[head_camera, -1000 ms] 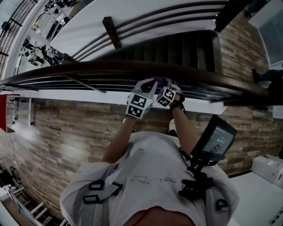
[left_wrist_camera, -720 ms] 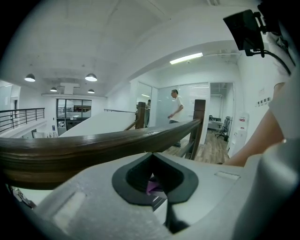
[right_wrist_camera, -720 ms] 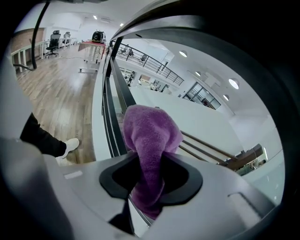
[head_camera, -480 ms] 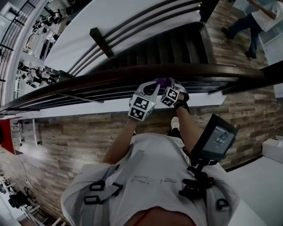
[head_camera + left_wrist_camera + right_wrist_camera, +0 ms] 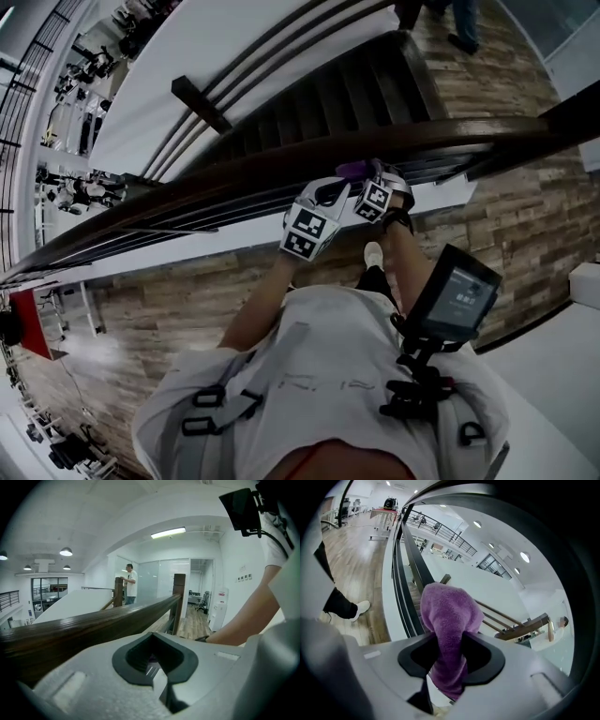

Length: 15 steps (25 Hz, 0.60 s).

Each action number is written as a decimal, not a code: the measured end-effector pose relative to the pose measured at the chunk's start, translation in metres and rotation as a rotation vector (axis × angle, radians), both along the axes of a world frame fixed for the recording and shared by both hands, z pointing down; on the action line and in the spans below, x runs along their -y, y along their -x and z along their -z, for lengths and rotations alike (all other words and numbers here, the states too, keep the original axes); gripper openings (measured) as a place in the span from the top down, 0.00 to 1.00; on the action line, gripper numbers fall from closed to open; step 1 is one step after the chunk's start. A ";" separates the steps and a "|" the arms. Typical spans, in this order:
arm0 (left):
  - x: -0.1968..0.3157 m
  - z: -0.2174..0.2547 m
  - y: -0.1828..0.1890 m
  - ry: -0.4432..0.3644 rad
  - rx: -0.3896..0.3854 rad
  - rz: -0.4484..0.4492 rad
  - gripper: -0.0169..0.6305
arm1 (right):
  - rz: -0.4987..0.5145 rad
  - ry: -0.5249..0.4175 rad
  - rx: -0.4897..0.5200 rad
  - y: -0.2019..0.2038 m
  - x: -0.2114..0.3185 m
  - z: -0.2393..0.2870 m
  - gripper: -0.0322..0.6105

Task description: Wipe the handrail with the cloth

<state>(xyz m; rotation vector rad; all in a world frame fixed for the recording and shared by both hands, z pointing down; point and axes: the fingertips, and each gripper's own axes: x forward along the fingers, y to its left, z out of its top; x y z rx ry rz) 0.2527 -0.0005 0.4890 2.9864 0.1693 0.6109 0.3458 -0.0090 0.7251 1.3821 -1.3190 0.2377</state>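
A dark wooden handrail (image 5: 216, 178) runs slantwise across the head view. Both grippers sit against its near side. The purple cloth (image 5: 350, 169) lies on the rail between their tips. In the right gripper view the cloth (image 5: 449, 616) stands up out of my right gripper (image 5: 449, 654); its jaws are opening, and the cloth still fills the gap and touches both. My left gripper (image 5: 328, 191) points up-right at the cloth. Its jaws (image 5: 152, 662) look nearly closed, with a sliver of purple deep between them, beside the handrail (image 5: 93, 625).
Beyond the rail a dark staircase (image 5: 319, 103) drops away. A person's legs (image 5: 459, 21) show at the top right, and someone (image 5: 131, 581) stands by a post (image 5: 178, 603). A screen device (image 5: 457, 295) hangs on my chest. Wood plank floor (image 5: 159, 291) lies underfoot.
Both grippers and the cloth have slid to the right along the handrail. The rail now tilts more steeply in the head view. The person at the top right has walked farther off.
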 end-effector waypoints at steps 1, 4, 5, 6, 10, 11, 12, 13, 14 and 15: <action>-0.006 0.000 -0.006 0.000 -0.001 -0.012 0.97 | 0.001 0.013 -0.003 -0.009 -0.006 -0.001 0.72; -0.023 0.003 -0.023 0.002 -0.007 -0.052 0.97 | 0.011 0.081 -0.033 -0.036 -0.027 -0.007 0.70; -0.029 0.002 -0.029 0.001 -0.004 -0.066 0.97 | 0.014 0.093 -0.047 -0.044 -0.033 -0.008 0.69; -0.036 0.000 -0.036 0.000 0.001 -0.081 0.97 | 0.015 0.097 -0.060 -0.053 -0.039 -0.008 0.68; -0.072 -0.014 -0.079 0.008 0.025 -0.138 0.97 | -0.015 0.067 -0.078 -0.097 -0.070 -0.013 0.69; -0.081 -0.017 -0.091 0.010 0.026 -0.150 0.97 | -0.029 0.072 -0.091 -0.111 -0.082 -0.017 0.68; -0.089 -0.020 -0.102 0.015 0.024 -0.162 0.97 | -0.045 0.081 -0.105 -0.125 -0.093 -0.020 0.69; -0.097 -0.023 -0.112 0.022 0.025 -0.173 0.97 | -0.061 0.090 -0.115 -0.139 -0.103 -0.023 0.69; -0.103 -0.026 -0.119 0.028 0.030 -0.182 0.97 | -0.077 0.098 -0.120 -0.151 -0.112 -0.024 0.69; -0.110 -0.030 -0.124 0.033 0.034 -0.192 0.97 | -0.091 0.105 -0.118 -0.161 -0.120 -0.024 0.69</action>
